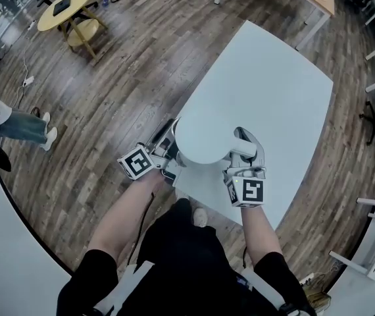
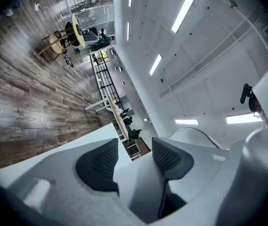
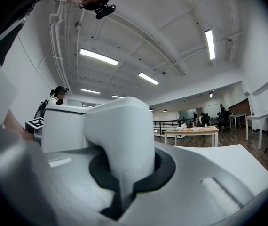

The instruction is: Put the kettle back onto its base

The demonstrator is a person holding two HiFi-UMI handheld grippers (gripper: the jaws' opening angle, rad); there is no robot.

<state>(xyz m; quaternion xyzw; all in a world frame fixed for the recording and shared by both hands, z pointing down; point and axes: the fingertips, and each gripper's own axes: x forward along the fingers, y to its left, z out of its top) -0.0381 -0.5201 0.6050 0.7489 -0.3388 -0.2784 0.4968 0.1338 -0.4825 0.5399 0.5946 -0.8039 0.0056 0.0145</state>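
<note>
1. Near the front edge of the white table (image 1: 273,78), a white kettle (image 1: 204,137) is seen from above, between two handheld grippers.
2. Right gripper (image 1: 243,166) has its fingers (image 3: 101,173) clamped tight on the kettle's handle (image 1: 245,139).
3. Left gripper (image 2: 135,157) sits just beside the kettle's left side. Its fingers (image 2: 101,164) stand moderately apart with nothing between them.
4. No base can be seen; it may lie hidden beneath the kettle.
5. Judging by this, the kettle is being lowered or seated. Next it likely needs settling squarely on the base before the handle is released.
</note>
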